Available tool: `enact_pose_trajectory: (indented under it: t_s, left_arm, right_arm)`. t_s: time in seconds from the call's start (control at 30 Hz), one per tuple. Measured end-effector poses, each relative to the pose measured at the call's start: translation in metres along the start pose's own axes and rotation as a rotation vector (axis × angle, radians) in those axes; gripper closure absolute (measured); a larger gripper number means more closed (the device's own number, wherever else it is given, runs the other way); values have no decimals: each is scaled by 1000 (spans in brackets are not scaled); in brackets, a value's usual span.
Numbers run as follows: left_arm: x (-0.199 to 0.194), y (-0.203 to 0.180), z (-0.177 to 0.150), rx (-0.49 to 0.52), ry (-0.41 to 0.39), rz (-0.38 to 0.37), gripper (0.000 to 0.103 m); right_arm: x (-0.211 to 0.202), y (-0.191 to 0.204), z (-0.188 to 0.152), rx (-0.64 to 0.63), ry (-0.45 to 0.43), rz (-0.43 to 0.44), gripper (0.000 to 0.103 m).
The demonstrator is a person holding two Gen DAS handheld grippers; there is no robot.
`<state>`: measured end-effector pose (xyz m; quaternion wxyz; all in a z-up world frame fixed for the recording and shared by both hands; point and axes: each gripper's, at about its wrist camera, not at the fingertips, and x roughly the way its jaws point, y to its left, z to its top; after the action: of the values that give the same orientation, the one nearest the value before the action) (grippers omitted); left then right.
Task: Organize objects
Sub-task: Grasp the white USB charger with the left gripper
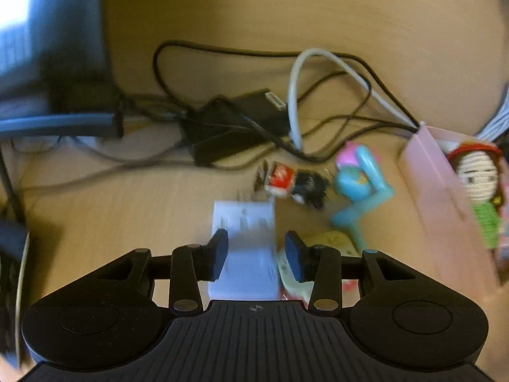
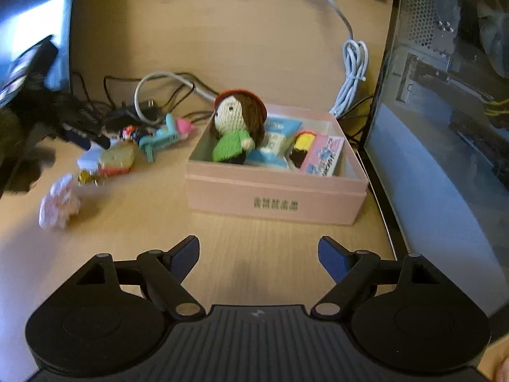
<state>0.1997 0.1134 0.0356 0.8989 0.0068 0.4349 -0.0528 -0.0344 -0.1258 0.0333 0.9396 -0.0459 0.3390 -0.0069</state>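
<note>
The left claw (image 1: pixel 256 256) hangs over the tan wooden bench (image 1: pixel 318 16), its pads spread partway with a small white rectangular box (image 1: pixel 243 248) lying between and below them; whether the pads touch it cannot be told. Just ahead and right of it lie a red-and-black trinket (image 1: pixel 292 183) and a blue plastic toy with a pink tip (image 1: pixel 358 184). The right claw (image 2: pixel 259 256) gapes wide, holding nothing, with the pink rectangular open box (image 2: pixel 273 195) just ahead, a crocheted doll in a green top (image 2: pixel 235 127) inside.

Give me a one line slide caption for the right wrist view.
Open right gripper hovers empty before a pink box holding a crocheted doll, with small toys scattered on the wooden desk.
</note>
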Motion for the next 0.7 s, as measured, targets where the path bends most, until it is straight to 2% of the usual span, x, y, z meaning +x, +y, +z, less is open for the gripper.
enact_pose_trajectory:
  t_s: [0.07, 0.2, 0.3, 0.43, 0.5, 0.57, 0.67, 0.7]
  left_arm:
    - [6, -2, 4, 48, -1, 38, 55]
    - [13, -5, 9, 89, 9, 56, 51]
    - [9, -5, 8, 81, 36, 42, 51]
    - [7, -6, 0, 111, 13, 54, 49]
    - [17, -1, 1, 81, 67, 64, 52]
    - [19, 8, 0, 21, 53, 37, 50]
    - [15, 10, -2, 23, 62, 33, 53]
    - [13, 12, -5, 27, 60, 26, 59]
  right_arm:
    - [-2, 0, -7, -8, 12, -13, 19]
    - [0, -1, -16, 0, 48, -16, 19]
    - [2, 3, -18, -9, 57, -14, 18]
    - [0, 11, -18, -20, 43, 2, 14]
    - [2, 17, -18, -30, 48, 12, 14]
    - [3, 22, -17, -45, 46, 17, 14]
    - [1, 29, -15, -65, 35, 26, 14]
    - [0, 31, -15, -70, 30, 27, 14]
